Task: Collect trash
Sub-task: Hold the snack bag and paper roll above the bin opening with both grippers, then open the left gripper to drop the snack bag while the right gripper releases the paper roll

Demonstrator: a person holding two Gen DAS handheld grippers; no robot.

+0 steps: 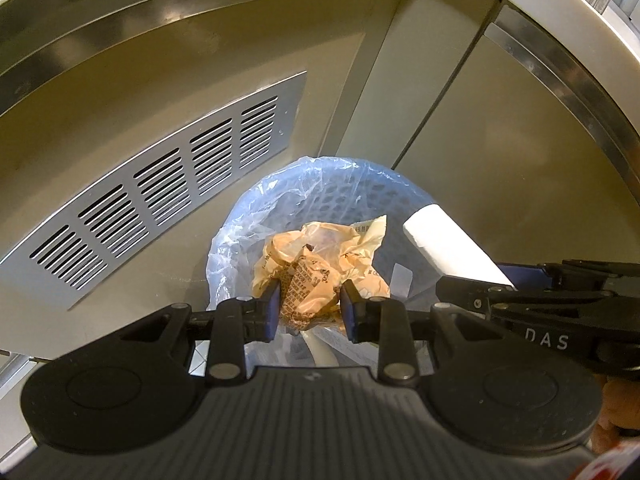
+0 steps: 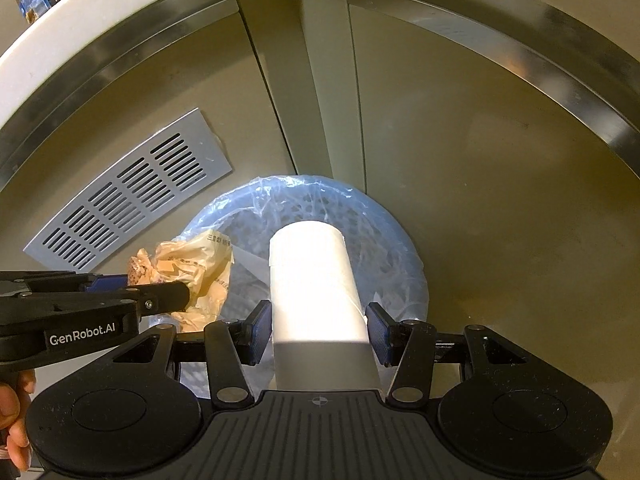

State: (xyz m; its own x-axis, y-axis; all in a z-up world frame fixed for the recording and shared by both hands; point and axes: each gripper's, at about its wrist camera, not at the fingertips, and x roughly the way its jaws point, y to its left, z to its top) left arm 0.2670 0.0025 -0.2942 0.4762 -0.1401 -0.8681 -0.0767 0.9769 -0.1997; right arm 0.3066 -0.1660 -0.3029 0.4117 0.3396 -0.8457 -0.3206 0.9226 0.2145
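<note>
Left wrist view: left gripper (image 1: 309,305) sits right over the bin (image 1: 240,216), a mesh basket w/ a clear blue liner, and a crumpled tan wrapper (image 1: 316,264) is wedged between its blue pads. Jaws look closed onto the wrapper, though contact on the 3 o'clock pad is hard to confirm. Wrapper hangs over the bin mouth, dead centre of frame, just at 12 o'clock off the fingertips. At 3 o'clock the white paper cup (image 1: 448,244) pokes in, carried by the other tool.

Right wrist view: right gripper (image 2: 318,330) has the cup (image 2: 316,288) running lengthwise between its fingers, open end pointing to 12 o'clock over the bin (image 2: 400,232). There's a visible gap between cup wall and each pad, so jaws look apart; whether the cup is pinched further back, can't tell. Wrapper (image 2: 188,276) shows at 9 o'clock, over the bin's rim.

Progress call: both pieces are lifted and poised above the liner, so pickup is done, approx. most of the job. Left to do, by my read: let go of both so they drop in. Bin bottom shows some pale scraps, unclear what. Behind it, a slotted vent plate (image 1: 160,200) on the cabinet front at 10 o'clock.
</note>
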